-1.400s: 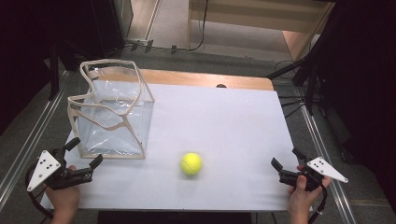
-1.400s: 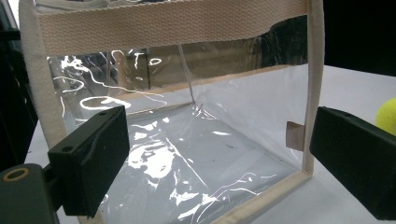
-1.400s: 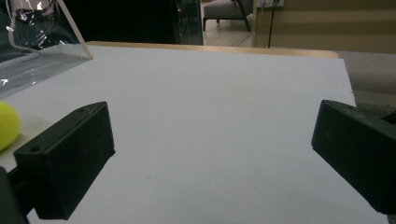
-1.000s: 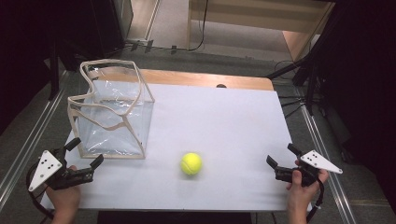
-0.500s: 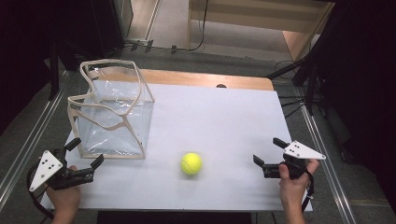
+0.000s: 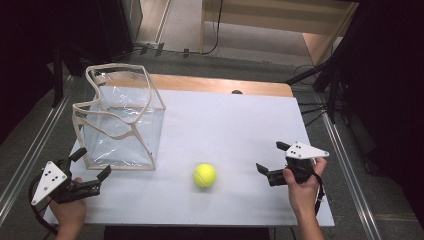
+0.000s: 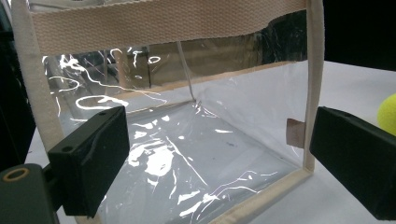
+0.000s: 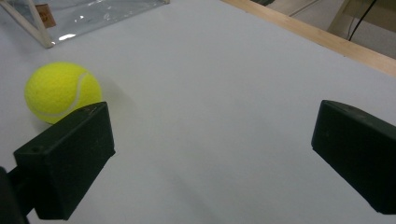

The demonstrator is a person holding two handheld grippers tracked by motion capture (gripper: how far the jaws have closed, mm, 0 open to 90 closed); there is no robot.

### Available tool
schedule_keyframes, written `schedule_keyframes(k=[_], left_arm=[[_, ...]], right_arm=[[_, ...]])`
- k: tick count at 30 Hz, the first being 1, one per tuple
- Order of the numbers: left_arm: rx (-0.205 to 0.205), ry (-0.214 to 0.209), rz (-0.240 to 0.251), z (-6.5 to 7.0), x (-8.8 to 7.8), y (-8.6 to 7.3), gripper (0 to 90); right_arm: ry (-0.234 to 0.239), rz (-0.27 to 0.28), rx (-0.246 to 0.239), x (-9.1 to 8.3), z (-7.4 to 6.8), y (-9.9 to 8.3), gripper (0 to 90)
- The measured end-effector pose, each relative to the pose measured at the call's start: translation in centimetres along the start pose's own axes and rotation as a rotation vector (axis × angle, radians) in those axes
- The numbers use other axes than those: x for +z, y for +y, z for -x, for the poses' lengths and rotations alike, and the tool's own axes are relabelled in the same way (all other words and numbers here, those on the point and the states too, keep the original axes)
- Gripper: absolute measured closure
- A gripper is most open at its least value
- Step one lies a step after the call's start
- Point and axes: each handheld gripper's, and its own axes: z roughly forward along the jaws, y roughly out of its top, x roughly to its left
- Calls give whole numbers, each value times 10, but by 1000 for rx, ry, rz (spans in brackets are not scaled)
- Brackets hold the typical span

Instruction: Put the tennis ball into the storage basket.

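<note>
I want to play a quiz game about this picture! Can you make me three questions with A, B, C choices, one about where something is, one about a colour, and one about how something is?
1. Where is the ball?
A. In the clear bag
B. On the white table top
C. In a gripper

2. What colour is the ball?
A. Yellow-green
B. Red
C. Blue

3. How is the right gripper?
A. Shut on the ball
B. Shut on nothing
C. Open

Answers: 1 B, it lies on the table top beside the clear bag. 2 A, plainly yellow-green. 3 C, its jaws stand wide apart, empty.
</note>
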Motion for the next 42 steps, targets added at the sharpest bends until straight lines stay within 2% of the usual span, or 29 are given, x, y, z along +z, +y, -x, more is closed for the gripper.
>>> schedule_keyframes(k=[15, 22, 42], left_arm=[[-2, -2, 5, 0, 0, 0, 54], [-3, -3, 8, 0, 0, 0, 54], [-5, -6, 9, 0, 0, 0, 53]], right_arm=[[65, -92, -69, 24, -16, 19, 0], [80, -135, -109, 36, -25, 25, 0], [149, -205, -182, 67, -48, 40, 0]])
